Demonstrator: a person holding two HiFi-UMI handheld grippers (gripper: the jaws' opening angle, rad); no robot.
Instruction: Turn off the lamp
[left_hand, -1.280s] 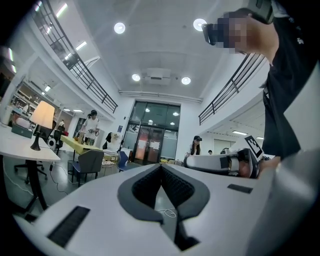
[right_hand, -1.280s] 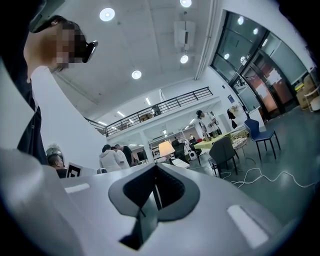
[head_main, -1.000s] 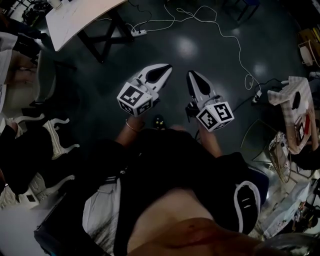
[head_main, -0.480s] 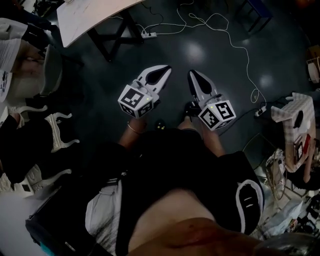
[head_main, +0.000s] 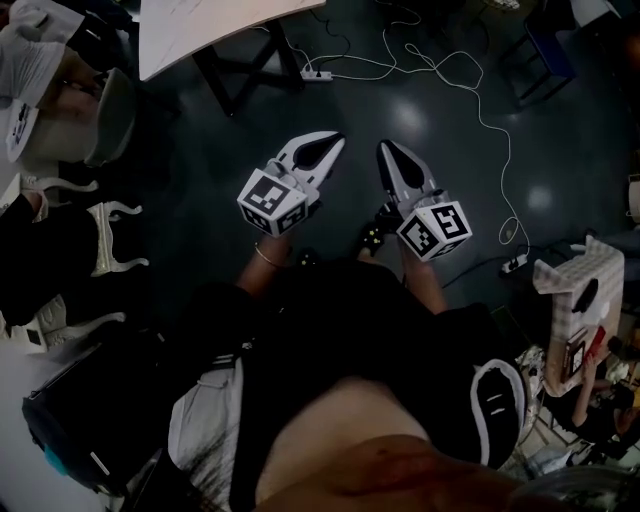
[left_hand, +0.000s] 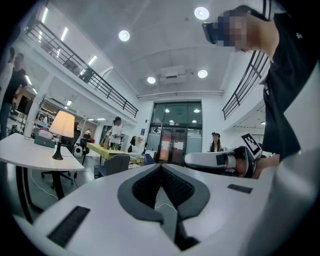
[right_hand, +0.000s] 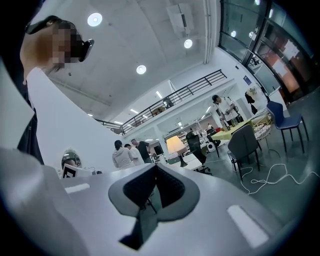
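The lamp (left_hand: 62, 125), lit, with a pale shade and a dark stem, stands on a white table (left_hand: 30, 156) far off at the left of the left gripper view. In the right gripper view the lamp (right_hand: 175, 145) shows small, just above the jaws. It is out of sight in the head view, where only a corner of the table (head_main: 210, 35) shows at the top. My left gripper (head_main: 331, 140) and right gripper (head_main: 384, 149) are held level side by side over the dark floor, both shut with nothing in them. Both are far from the lamp.
A power strip (head_main: 317, 74) and a long white cable (head_main: 472, 92) lie on the floor ahead. White chairs (head_main: 110, 250) stand at the left, a cardboard box (head_main: 575, 300) at the right. Several people (right_hand: 124, 155) stand near the table, and a chair (left_hand: 115, 164) stands ahead.
In the head view the table, power strip and cable have slid right and down, and the box at the right has dropped lower. Both grippers keep their place before the body, still shut.
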